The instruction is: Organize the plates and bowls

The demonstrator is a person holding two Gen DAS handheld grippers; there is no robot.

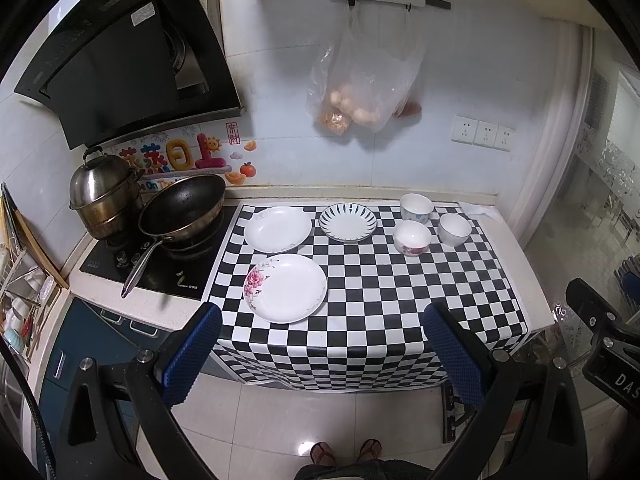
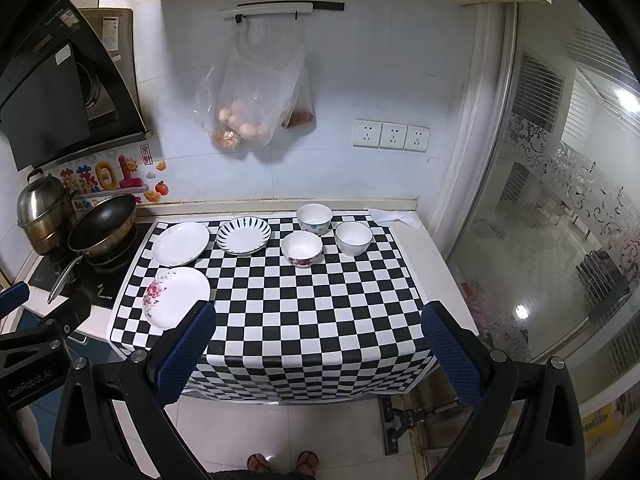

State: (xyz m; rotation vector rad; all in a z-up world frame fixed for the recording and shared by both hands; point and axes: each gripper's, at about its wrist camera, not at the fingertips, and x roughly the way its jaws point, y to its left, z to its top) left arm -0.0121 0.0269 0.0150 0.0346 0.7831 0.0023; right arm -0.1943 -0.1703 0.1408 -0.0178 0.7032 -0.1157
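Three plates lie on the checkered cloth: a pink-flower plate at front left, a plain white plate behind it, and a blue-striped plate to its right. Three bowls stand at the back right: a blue-patterned bowl, a red-flower bowl and a white bowl. My left gripper and right gripper are both open and empty, held back off the counter's front edge.
A frying pan and a steel pot sit on the stove at the left under a range hood. Plastic bags of food hang on the back wall. A glass door is on the right.
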